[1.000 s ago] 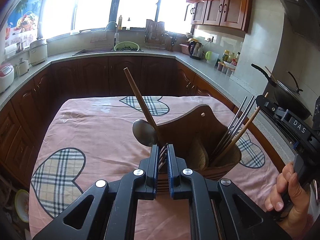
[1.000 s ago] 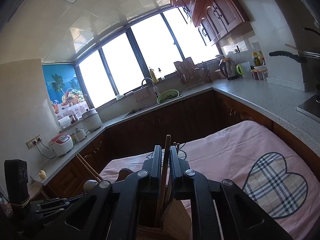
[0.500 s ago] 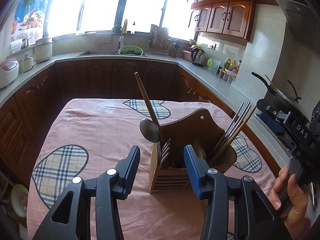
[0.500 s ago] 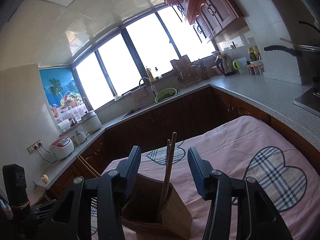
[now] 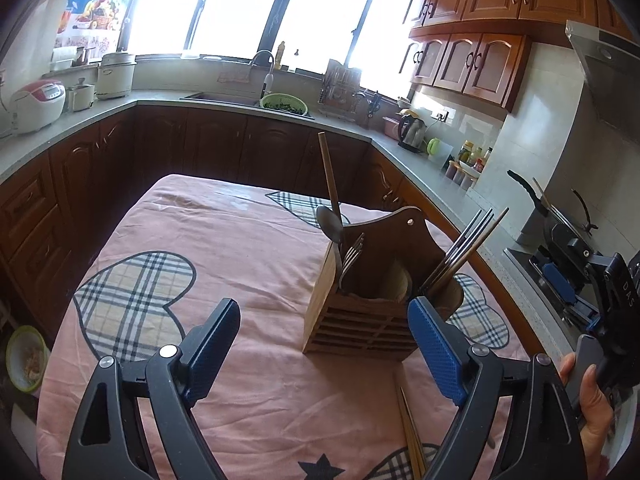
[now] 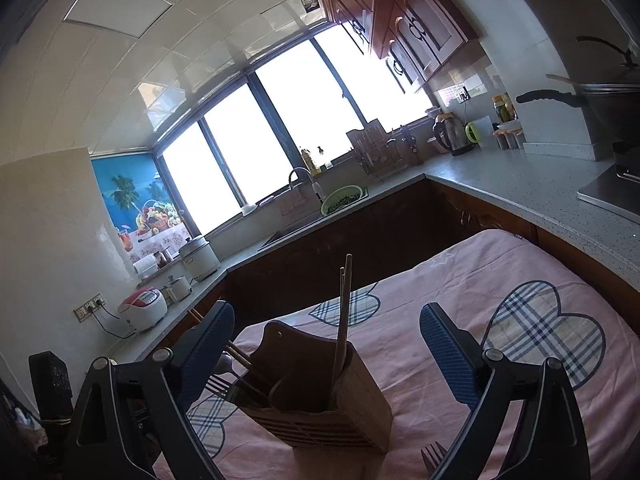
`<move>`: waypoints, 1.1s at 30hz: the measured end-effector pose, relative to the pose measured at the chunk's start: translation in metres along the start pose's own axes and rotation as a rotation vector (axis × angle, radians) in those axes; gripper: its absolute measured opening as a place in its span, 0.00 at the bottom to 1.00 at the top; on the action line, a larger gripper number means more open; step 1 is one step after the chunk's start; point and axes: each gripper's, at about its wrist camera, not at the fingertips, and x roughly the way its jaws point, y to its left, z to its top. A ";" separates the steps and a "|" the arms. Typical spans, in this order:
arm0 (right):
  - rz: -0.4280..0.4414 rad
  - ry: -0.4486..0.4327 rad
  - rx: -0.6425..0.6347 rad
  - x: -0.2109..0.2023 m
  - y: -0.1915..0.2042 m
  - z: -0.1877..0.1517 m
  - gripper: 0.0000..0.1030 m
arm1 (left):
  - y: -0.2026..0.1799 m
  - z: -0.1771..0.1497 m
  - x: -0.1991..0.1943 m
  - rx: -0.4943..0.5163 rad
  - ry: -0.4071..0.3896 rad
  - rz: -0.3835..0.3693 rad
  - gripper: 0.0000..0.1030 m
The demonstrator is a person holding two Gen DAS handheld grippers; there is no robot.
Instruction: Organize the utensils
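Presently, entries for both wrist views:

Holder: wooden utensil holder [image 5: 360, 320] stands upright on the pink cloth, centre-right of the left wrist view; bottom centre in the right wrist view [image 6: 320, 412].
Holder contents: a metal spoon [image 5: 330, 222], forks [image 5: 354, 252], a long wooden handle [image 5: 330, 178] leaning toward the upper left, and chopsticks [image 5: 464, 252] leaning right from the right-hand compartment. Which compartment the spoon sits in, cannot tell.
Loose items: a pair of chopsticks on the cloth [image 5: 410, 428], just below the holder, between the left fingers; fork tines [image 6: 434, 454] at the bottom edge of the right wrist view, close to the right-hand finger.
Left gripper: left gripper [image 5: 324, 340], jaws wide, having just been opening; nothing pressed by the pads. Holder lies just ahead, its lower right corner near the right-hand pad, not touching.
Right gripper: right gripper [image 6: 326, 350], jaws wide, just been opening; holder and its upright sticks sit between and ahead of the fingers, no contact. Also seen at the right edge of the left view, held by a hand [image 5: 592, 400].
Surface: table cloth [image 5: 240, 240], pink with plaid hearts.
Surroundings: kitchen counter [image 6: 520, 184] and sink [image 5: 224, 98] in the background.
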 end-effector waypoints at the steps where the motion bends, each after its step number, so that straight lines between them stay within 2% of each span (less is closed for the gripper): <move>1: 0.003 0.005 0.002 -0.002 0.000 -0.002 0.93 | 0.001 -0.002 -0.003 -0.006 -0.001 0.001 0.84; 7: 0.018 0.040 -0.001 -0.018 0.005 -0.016 0.93 | 0.005 -0.011 -0.023 -0.044 -0.008 0.001 0.86; 9: 0.020 0.051 -0.010 -0.023 0.007 -0.022 0.93 | 0.007 -0.016 -0.030 -0.061 -0.013 0.008 0.93; 11: 0.010 0.061 -0.031 -0.029 0.008 -0.030 0.94 | 0.009 -0.021 -0.037 -0.077 -0.014 0.004 0.95; 24: 0.015 0.113 -0.089 -0.074 0.015 -0.073 0.94 | 0.008 -0.068 -0.083 -0.079 -0.003 0.023 0.95; 28: 0.022 0.107 -0.130 -0.095 0.023 -0.084 0.94 | 0.004 -0.085 -0.104 -0.054 -0.014 0.045 0.95; 33: 0.007 0.047 -0.188 -0.128 0.031 -0.095 0.94 | 0.004 -0.109 -0.133 -0.055 -0.072 0.076 0.95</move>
